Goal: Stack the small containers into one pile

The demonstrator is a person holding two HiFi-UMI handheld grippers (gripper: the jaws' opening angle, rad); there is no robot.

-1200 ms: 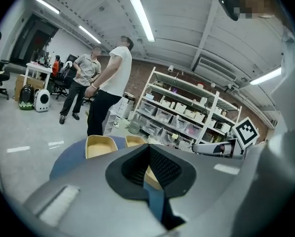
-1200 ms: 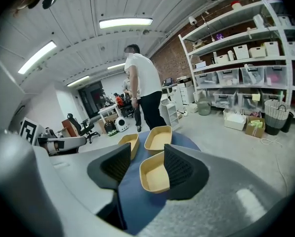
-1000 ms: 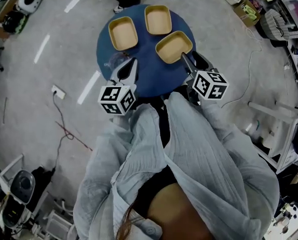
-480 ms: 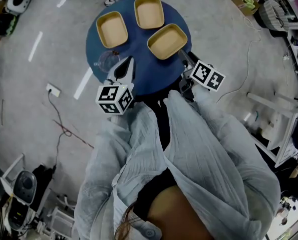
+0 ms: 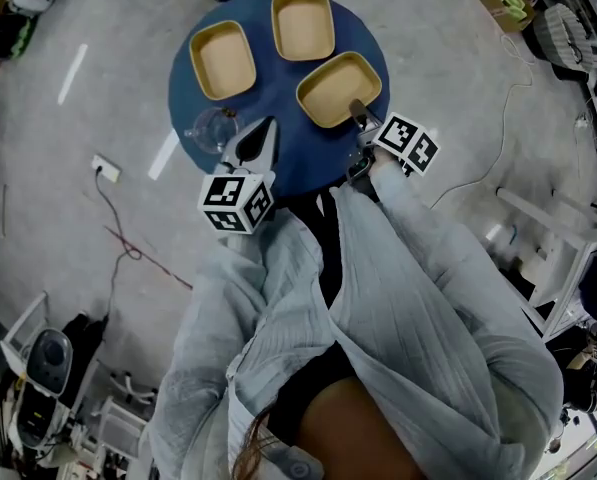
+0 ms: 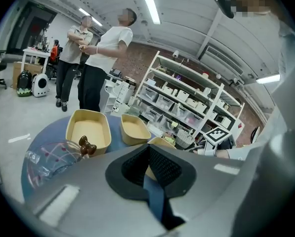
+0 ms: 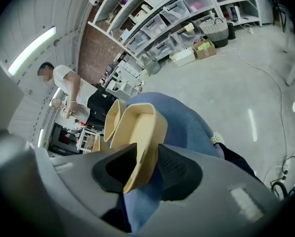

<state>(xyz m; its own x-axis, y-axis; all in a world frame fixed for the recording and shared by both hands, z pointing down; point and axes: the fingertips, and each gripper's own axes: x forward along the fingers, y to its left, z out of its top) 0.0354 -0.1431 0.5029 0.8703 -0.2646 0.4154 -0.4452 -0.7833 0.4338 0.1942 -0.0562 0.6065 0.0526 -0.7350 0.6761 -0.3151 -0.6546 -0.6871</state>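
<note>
Grasp step: our right claw (image 5: 358,113) just closed on wall of near container (image 5: 338,86); left claw (image 5: 266,126) together, empty. Next we lift it clear

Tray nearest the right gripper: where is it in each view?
Head view: tray, rightmost of three.
Left gripper view: sliver just above the jaws.
Right gripper view: centre, wall between jaws that have just been closing.
Shared landmark: blue table.

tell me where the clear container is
Head view: the clear container sits at the blue table's left edge, beside the left gripper, just below the leftmost tan container.
</note>
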